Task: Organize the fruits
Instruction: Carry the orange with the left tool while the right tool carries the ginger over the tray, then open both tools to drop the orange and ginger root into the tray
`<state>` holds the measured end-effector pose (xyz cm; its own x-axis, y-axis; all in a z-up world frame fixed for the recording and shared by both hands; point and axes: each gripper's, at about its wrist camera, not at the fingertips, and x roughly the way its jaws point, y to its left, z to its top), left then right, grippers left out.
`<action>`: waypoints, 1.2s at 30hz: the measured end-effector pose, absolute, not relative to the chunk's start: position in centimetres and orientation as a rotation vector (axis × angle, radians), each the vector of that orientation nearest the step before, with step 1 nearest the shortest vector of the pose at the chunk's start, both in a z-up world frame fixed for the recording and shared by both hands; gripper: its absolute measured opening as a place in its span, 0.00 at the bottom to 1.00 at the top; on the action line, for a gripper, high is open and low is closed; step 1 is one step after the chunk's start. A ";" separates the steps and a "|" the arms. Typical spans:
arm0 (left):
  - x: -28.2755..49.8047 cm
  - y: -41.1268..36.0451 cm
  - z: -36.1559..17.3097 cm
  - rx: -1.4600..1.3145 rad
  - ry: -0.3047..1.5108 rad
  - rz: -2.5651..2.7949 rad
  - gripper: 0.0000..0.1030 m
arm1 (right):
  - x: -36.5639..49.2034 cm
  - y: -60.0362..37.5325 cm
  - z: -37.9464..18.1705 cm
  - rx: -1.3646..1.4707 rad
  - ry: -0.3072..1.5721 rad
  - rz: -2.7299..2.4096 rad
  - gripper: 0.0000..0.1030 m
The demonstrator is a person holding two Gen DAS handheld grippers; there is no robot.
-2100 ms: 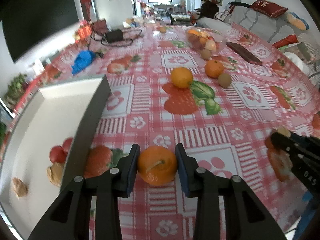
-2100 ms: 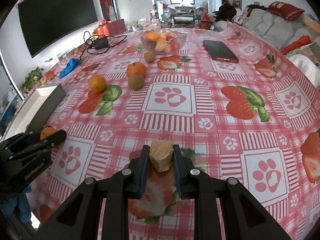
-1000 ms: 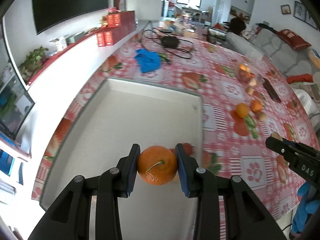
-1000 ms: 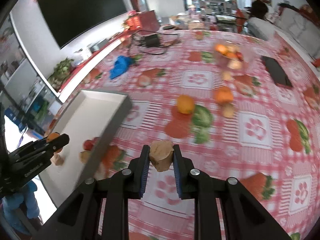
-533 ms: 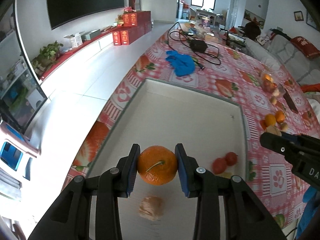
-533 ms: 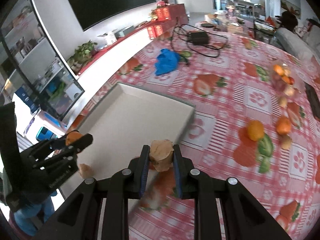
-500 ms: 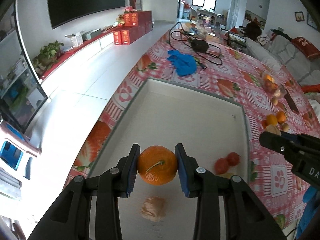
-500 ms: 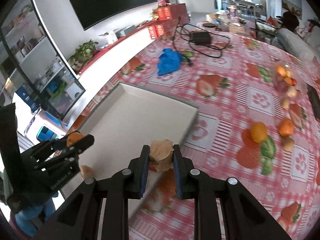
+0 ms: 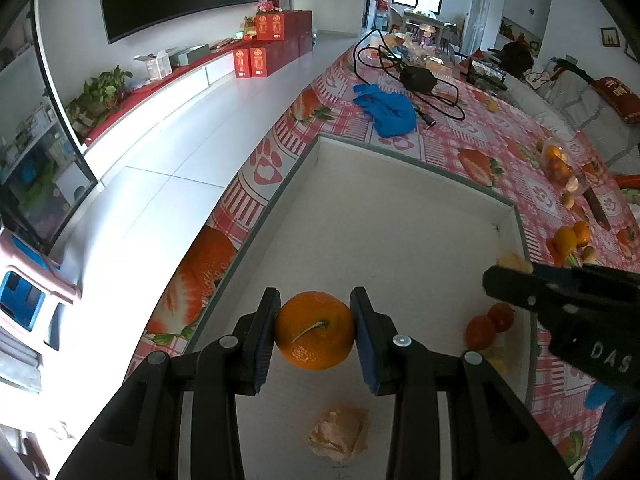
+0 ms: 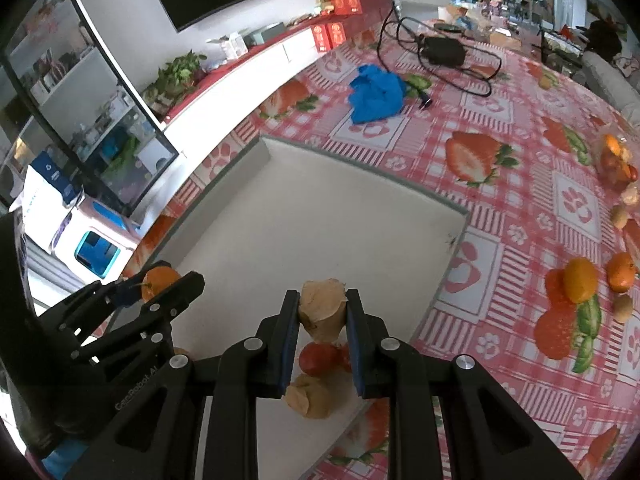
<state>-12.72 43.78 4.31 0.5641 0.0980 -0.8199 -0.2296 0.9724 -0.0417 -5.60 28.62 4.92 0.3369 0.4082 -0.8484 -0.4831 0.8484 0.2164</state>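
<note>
Your left hand-held gripper (image 9: 316, 334) is clamped on a mandarin (image 9: 315, 330), stem facing the camera, both blue pads pressed on its sides. You hold it above the near part of the white tray (image 9: 384, 216), not touching the floor of the tray.

Your right hand-held gripper (image 10: 322, 316) is clamped on a tan husked fruit (image 10: 322, 314), held over the near right part of the tray (image 10: 320, 216). In the left wrist view the right hand-held gripper (image 9: 516, 270) enters from the right, with the husked fruit (image 9: 512, 261) at its tip near the tray's right wall.

Inside the tray: two small red fruits (image 9: 490, 322) touching each other by the right wall; a tan husked piece (image 9: 339, 434) on the floor at the near edge, below your left hand-held gripper. The right wrist view shows a red fruit (image 10: 318, 358) and another tan husked piece (image 10: 310, 396) directly beneath the right hand-held gripper.

On the red checked tabletop (image 10: 520, 184), right of the tray: a yellow-orange citrus (image 10: 580, 280), an orange mandarin (image 10: 620, 272) beside it, a small brown fruit (image 10: 623, 307) near them. Further off at the right edge sits a bowl of mixed fruit (image 10: 616, 162). Far of the tray lies a blue cloth (image 10: 376, 94), and beyond it a black power adapter (image 10: 442, 51) with coiled cable.
</note>
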 end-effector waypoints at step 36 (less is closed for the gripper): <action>-11.7 29.9 10.1 0.045 0.881 0.010 0.82 | -5.7 4.6 2.9 0.170 1.111 0.115 1.00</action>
